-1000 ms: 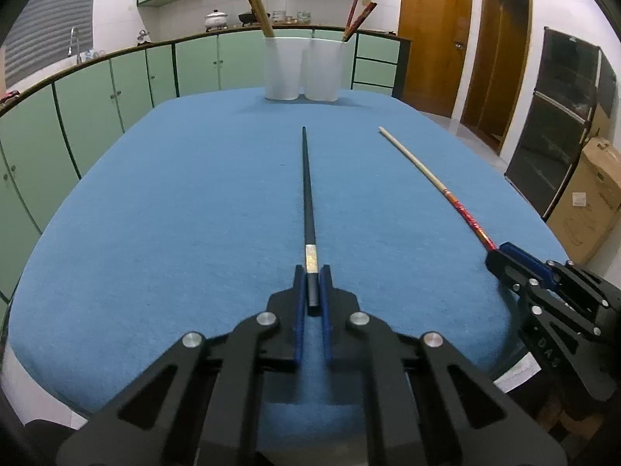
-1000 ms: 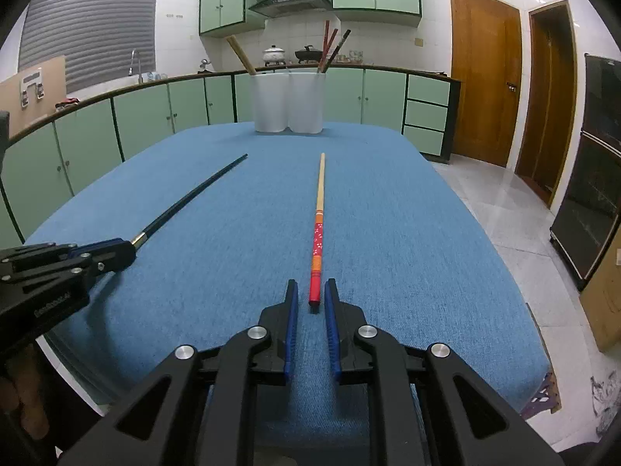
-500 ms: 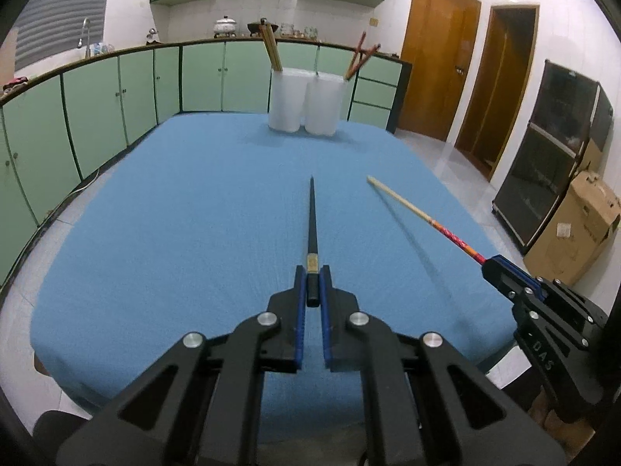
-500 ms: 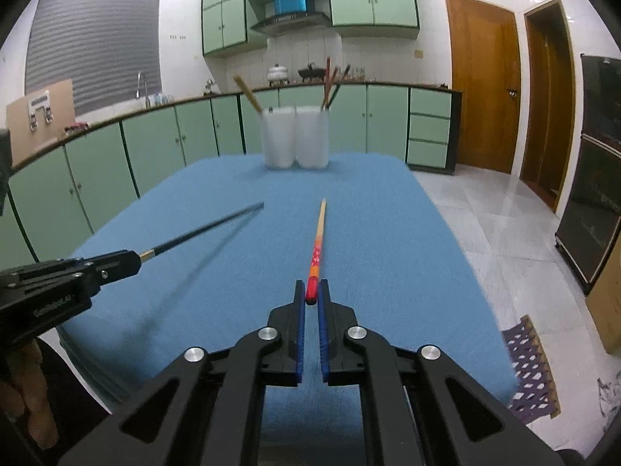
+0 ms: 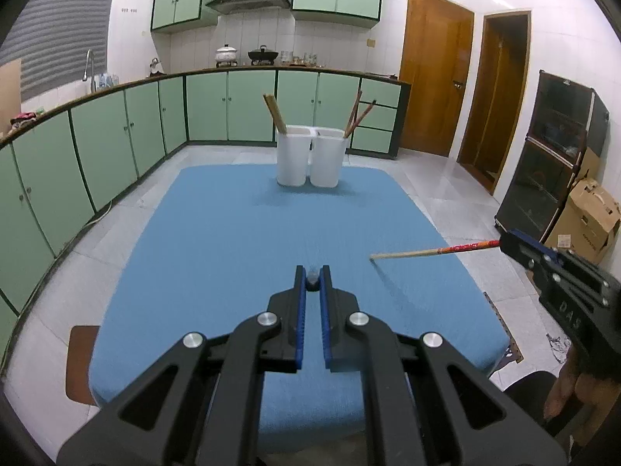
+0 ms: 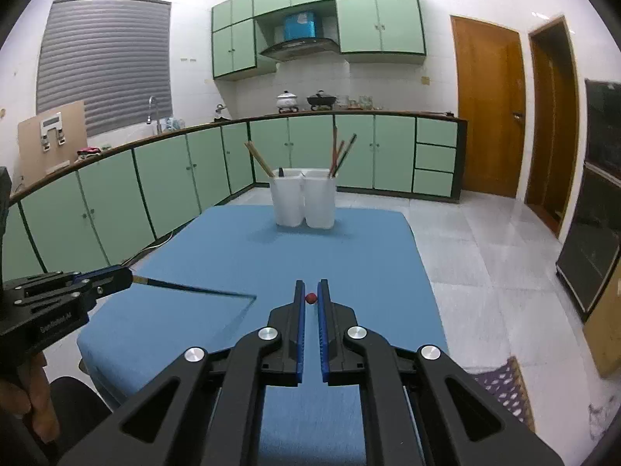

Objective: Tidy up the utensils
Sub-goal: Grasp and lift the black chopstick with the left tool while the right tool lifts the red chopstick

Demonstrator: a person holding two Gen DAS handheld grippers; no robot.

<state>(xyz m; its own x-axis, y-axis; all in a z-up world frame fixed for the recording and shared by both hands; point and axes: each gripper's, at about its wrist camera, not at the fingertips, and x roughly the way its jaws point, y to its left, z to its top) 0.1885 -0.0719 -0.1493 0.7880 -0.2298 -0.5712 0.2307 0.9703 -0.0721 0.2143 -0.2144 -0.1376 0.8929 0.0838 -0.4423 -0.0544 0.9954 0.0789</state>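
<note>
My left gripper is shut on the black chopstick, seen end-on between its blue pads; its full length shows in the right wrist view, pointing down toward the blue table. My right gripper is shut on the red-and-wood chopstick, seen end-on; its length shows in the left wrist view. Both are held high above the table. Two white holders with several chopsticks stand at the far edge, also in the right wrist view.
Green cabinets run along the left and back. A cardboard box and a black cabinet stand at the right. A tiled floor surrounds the table.
Both grippers have lifted their chopsticks off the table and risen well above it. The chopsticks now tilt down, so each shows end-on in its own view.
</note>
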